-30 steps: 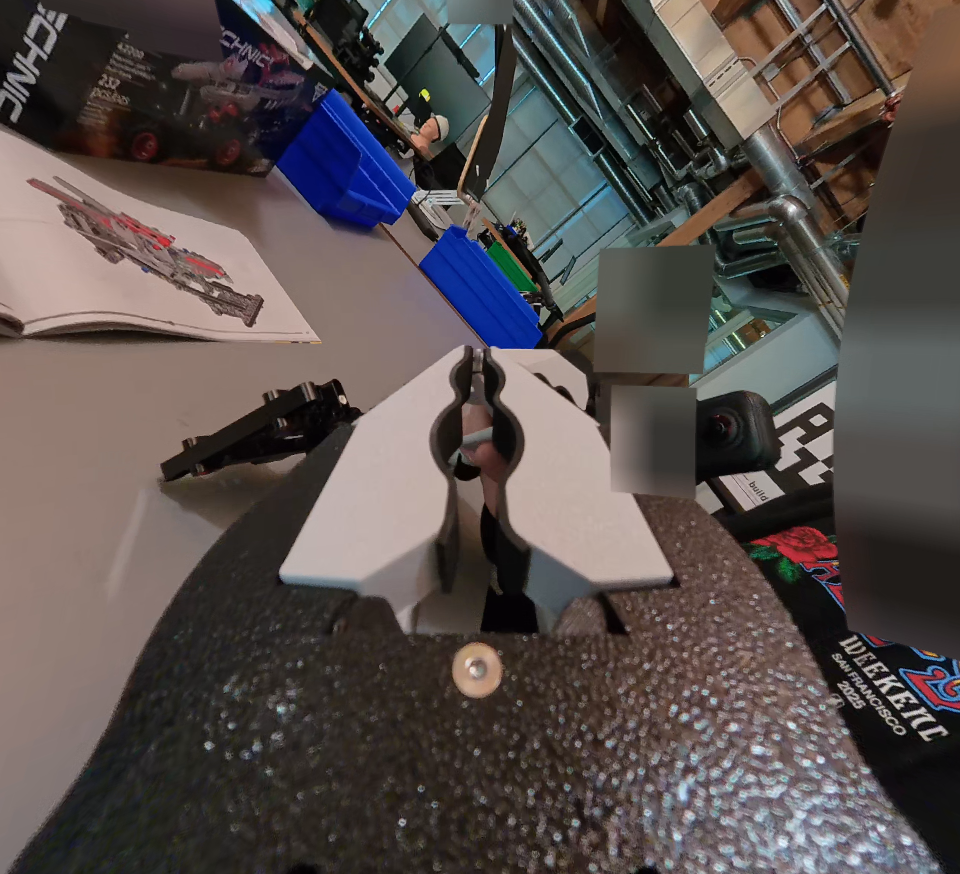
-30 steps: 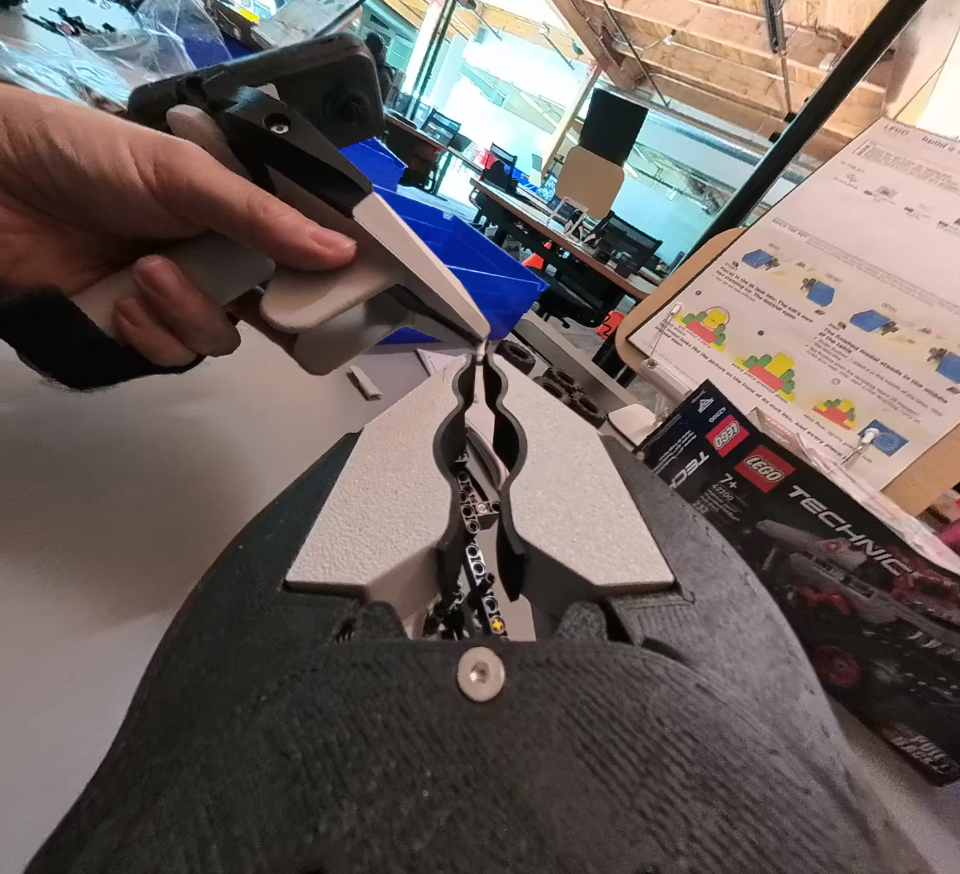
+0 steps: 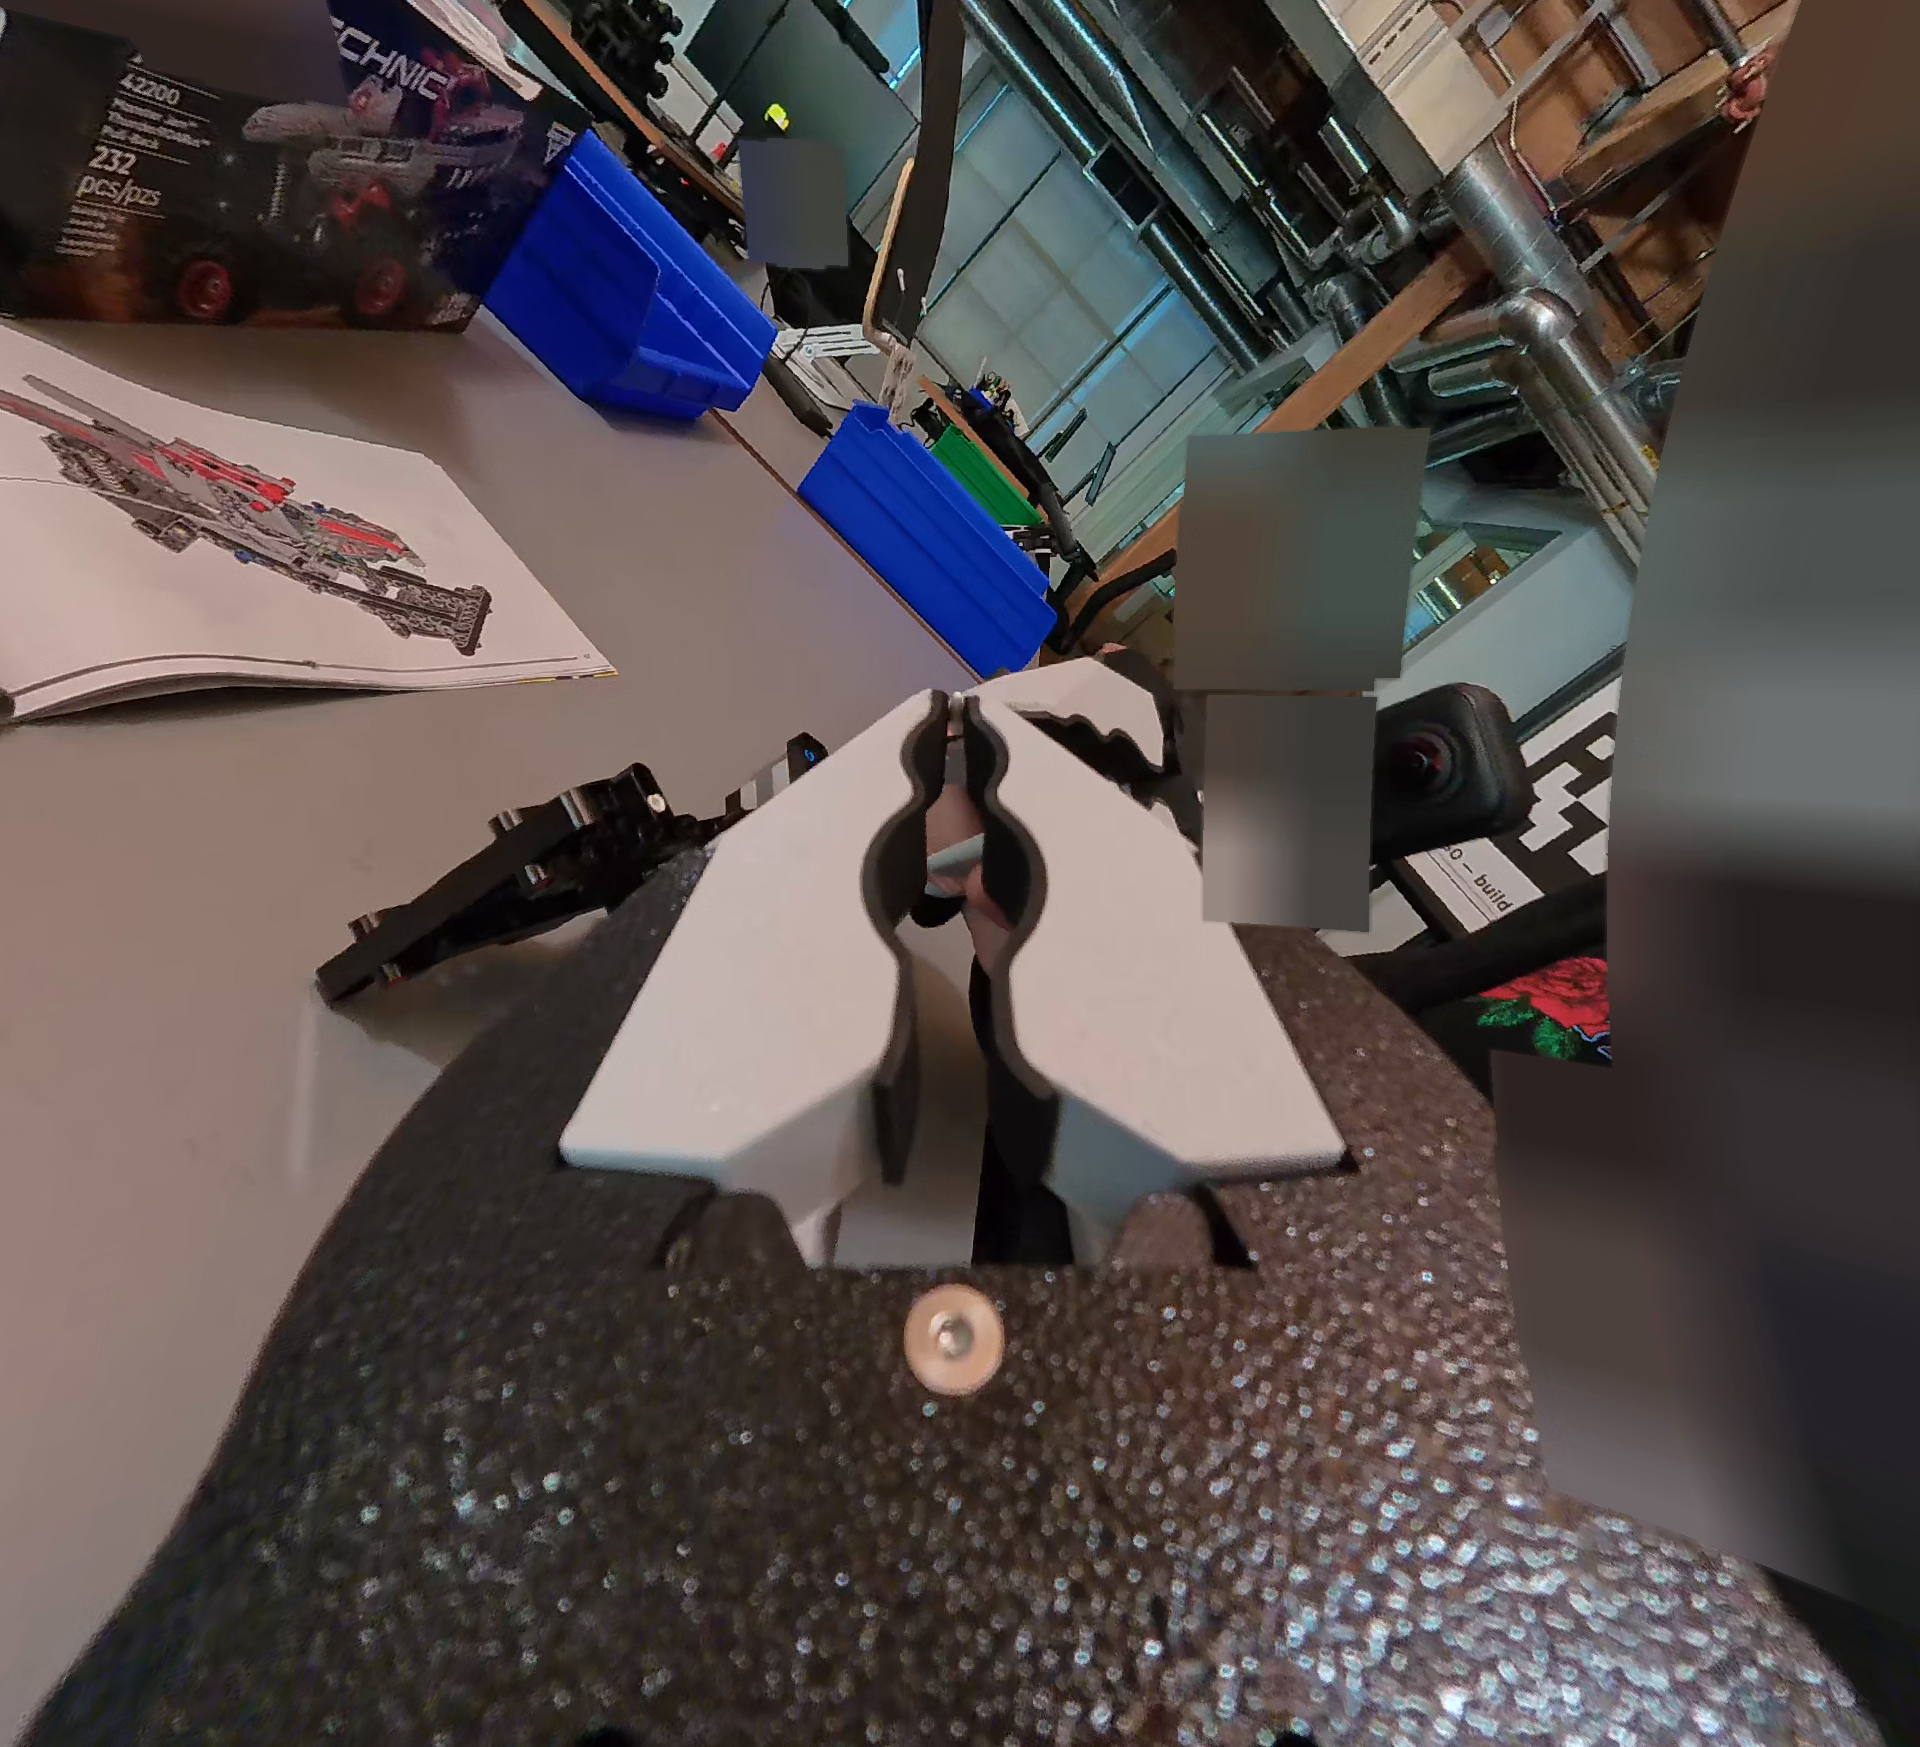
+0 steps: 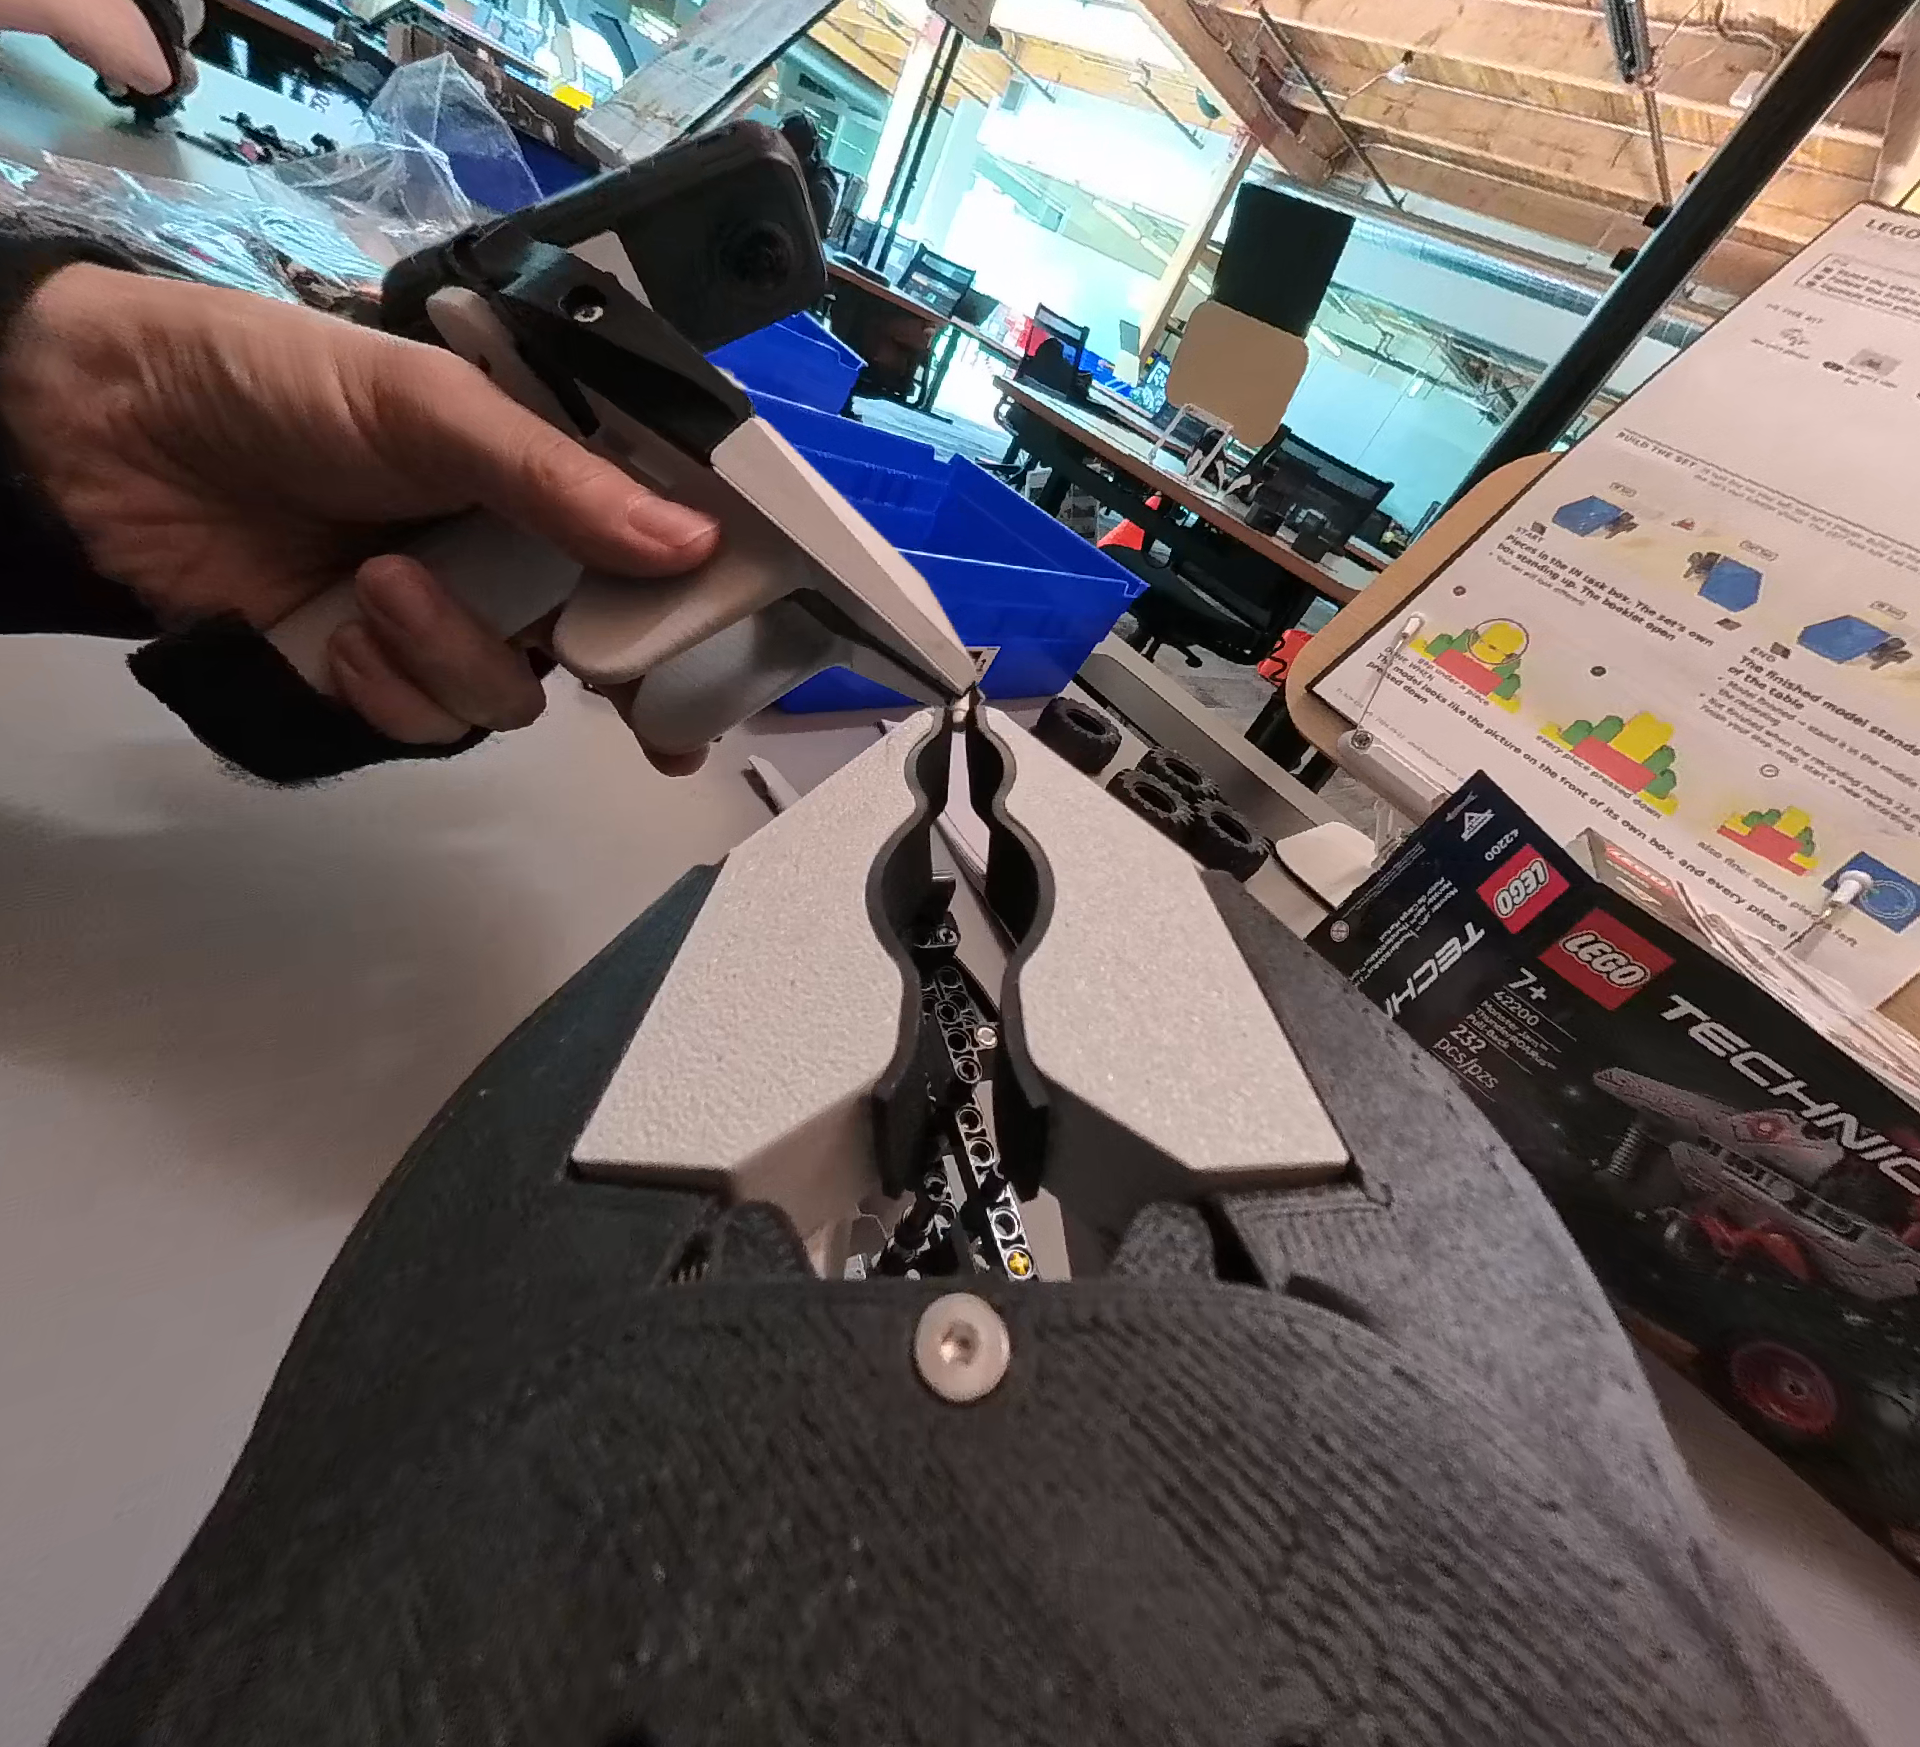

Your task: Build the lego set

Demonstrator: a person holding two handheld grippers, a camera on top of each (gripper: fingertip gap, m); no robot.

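Tip to tip mid-frame, the left gripper [image 4: 961,685] and right gripper [image 4: 958,711] pinched one tiny pale piece [image 4: 964,703], both clamped nearly closed, three tyres [image 4: 1174,788] lying right of them.

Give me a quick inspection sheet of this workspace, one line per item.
Surface: grey table, mostly bare.
Job's things: black lego assembly lying on table; open instruction booklet; set box; loose black tyres.
Clutter: blue bins; clear plastic bags.
Grippers: left gripper and right gripper tip to tip, jaws closed on a tiny pale piece.
Cables: nothing seen.
Surroundings: instruction board, desks, wooden ceiling.
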